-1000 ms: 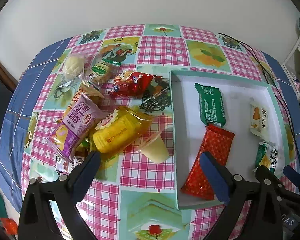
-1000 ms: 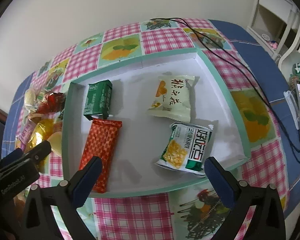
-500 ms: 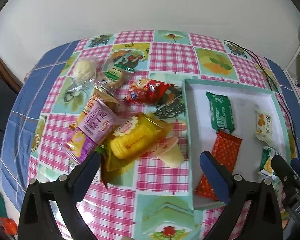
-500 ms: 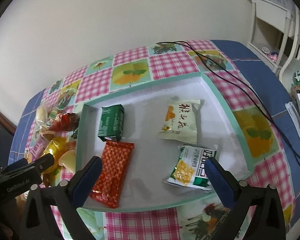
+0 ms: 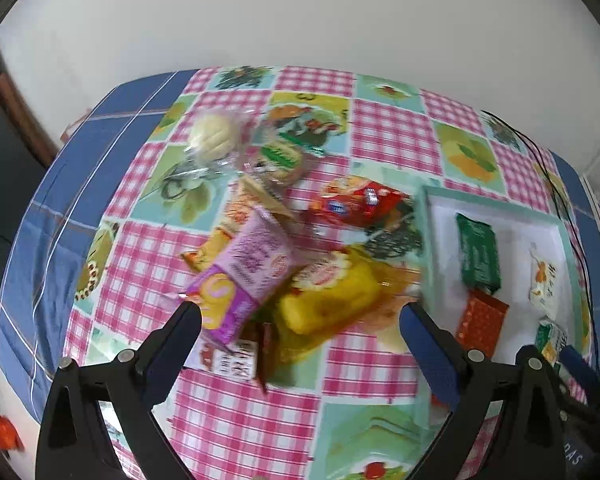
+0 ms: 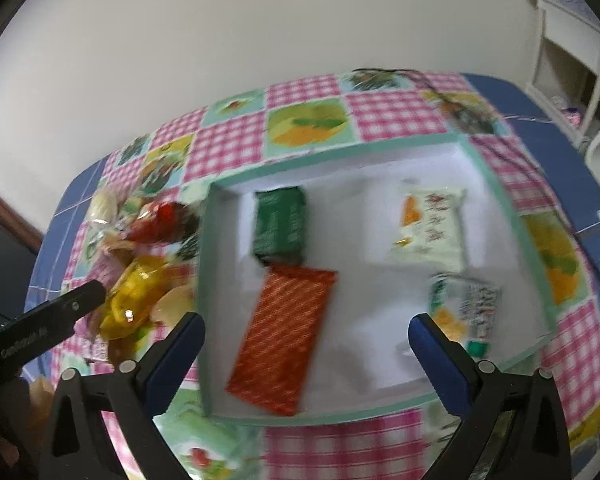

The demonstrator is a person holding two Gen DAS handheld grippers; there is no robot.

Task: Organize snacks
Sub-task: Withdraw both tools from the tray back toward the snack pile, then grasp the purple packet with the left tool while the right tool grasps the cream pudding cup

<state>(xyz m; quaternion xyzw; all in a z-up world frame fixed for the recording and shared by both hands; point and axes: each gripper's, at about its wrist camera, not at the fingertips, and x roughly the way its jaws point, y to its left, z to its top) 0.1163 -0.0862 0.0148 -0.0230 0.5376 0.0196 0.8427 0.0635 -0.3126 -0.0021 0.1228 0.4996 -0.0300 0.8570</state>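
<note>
A pile of loose snacks lies on the checked tablecloth: a purple packet (image 5: pixel 249 276), a yellow packet (image 5: pixel 332 300), a red packet (image 5: pixel 352 204) and a clear-wrapped bun (image 5: pixel 214 138). My left gripper (image 5: pixel 300 320) is open and empty, above the near side of the pile. A teal-rimmed white box (image 6: pixel 204 280) holds a green packet (image 6: pixel 280 224), an orange-red packet (image 6: pixel 288 332), a cream packet (image 6: pixel 430 224) and a green-white corn packet (image 6: pixel 464 312). My right gripper (image 6: pixel 306 334) is open and empty over the box's near side.
A black cable (image 5: pixel 540 160) runs over the table's far right. White furniture (image 6: pixel 572 52) stands to the right of the table. The left gripper's finger (image 6: pixel 48 320) shows in the right wrist view beside the yellow packet. The table's blue border (image 5: pixel 60 200) marks its left edge.
Both grippers have pulled back and shifted left, so the snack pile now sits centred before the left gripper and the box's left part before the right one. Both stay open. No snack moved.
</note>
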